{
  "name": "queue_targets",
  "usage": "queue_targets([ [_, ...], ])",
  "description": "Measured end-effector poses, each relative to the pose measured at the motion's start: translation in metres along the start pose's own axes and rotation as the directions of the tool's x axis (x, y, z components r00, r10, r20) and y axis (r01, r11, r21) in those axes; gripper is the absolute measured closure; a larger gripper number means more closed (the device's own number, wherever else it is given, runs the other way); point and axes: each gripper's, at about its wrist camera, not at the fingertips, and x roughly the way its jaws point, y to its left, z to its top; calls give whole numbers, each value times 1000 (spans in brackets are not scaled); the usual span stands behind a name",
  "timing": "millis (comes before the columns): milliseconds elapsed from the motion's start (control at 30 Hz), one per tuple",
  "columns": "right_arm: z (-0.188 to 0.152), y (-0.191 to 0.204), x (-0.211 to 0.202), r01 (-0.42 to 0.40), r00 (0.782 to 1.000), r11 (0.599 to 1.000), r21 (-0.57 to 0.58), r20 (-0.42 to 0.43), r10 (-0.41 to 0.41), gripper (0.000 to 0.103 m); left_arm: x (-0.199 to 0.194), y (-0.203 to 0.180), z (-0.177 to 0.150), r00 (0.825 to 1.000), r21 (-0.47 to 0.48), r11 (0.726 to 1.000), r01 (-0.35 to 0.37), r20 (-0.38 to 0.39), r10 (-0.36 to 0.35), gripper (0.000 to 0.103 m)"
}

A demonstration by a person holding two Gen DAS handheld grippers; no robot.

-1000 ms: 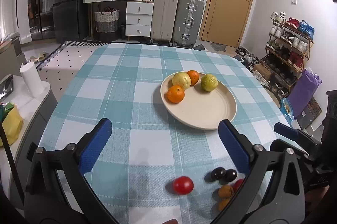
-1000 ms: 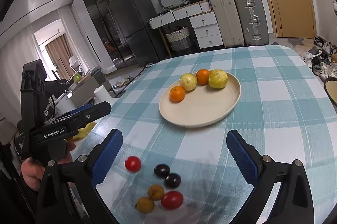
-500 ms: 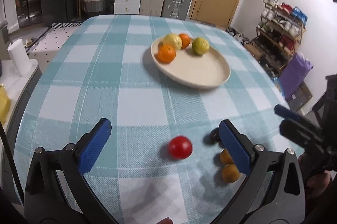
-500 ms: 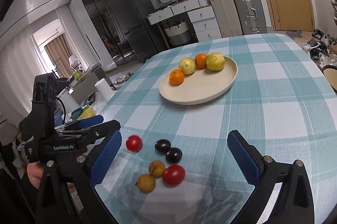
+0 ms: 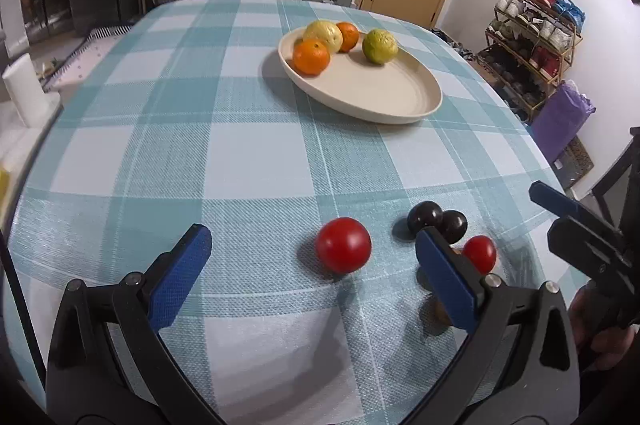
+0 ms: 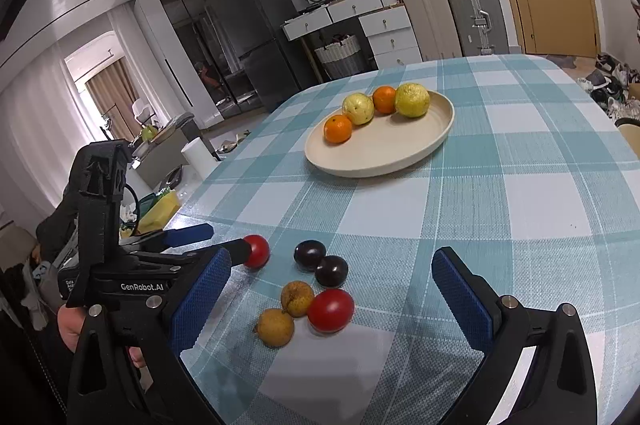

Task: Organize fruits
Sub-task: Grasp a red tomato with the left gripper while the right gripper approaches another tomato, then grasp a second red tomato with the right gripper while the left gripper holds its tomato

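- On the bench (image 5: 248, 161), covered with a teal-and-white checked cloth, a cream oval plate (image 5: 404, 93) sits toward the far side.
- The plate holds four fruits along its far-left rim: a front orange (image 5: 311, 57), a yellow fruit (image 5: 323, 33), a rear orange (image 5: 349, 35) and a yellow-green fruit (image 5: 380, 46). The yellow fruit touches both oranges; the yellow-green fruit stands slightly apart.
- Left claw (image 5: 316, 279): spread wide, gripping nothing. A loose red tomato (image 5: 343, 245) lies on the cloth between the two blue fingers (image 5: 180, 281), just ahead of the tips, nearer the right-hand finger and touching neither.
- In the right wrist view, the same left claw (image 6: 224, 245) enters from the left, held by a hand (image 6: 70, 325); one finger tip sits right at that tomato (image 6: 256, 251), and contact cannot be confirmed.
- Right claw (image 6: 332, 299): spread wide, gripping nothing, with a cluster of small fruits between its fingers.
- Cluster contents: two dark plums (image 6: 321, 263) touching each other, a second red tomato (image 6: 331, 309), and two brownish-yellow fruits (image 6: 286, 311). The nearer plum, the second tomato and the upper brownish fruit sit close together.
- In the left wrist view, the plums (image 5: 438, 219) and the second tomato (image 5: 479, 253) appear just beyond the right-hand finger, which partly hides the cluster.
- The right claw (image 5: 576, 225) appears at the right edge of that view, well apart from the plate.
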Motion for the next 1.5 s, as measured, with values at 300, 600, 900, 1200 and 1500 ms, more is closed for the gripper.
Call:
queue_targets([
  [300,-5,-3,1,-4,1000,1000,8,-12,4,0,15,2,0,998,-12,998,59,-38,-59,23],
  [600,-8,-2,-2,-5,1000,1000,-6,-19,5,1,19,-1,-3,990,6,992,129,-56,-129,75],
  [900,-16,3,-1,1,998,999,-38,-58,-4,1,12,5,0,987,-22,988,154,-38,-155,75],
  [1200,-22,5,6,9,996,999,-48,-92,-14,1,5,7,-2,986,-29,986,165,-32,-166,75],
  [1500,-25,0,21,-9,989,1000,-18,-146,6,25,2,12,-5,985,-38,985,170,-30,-171,75],
])
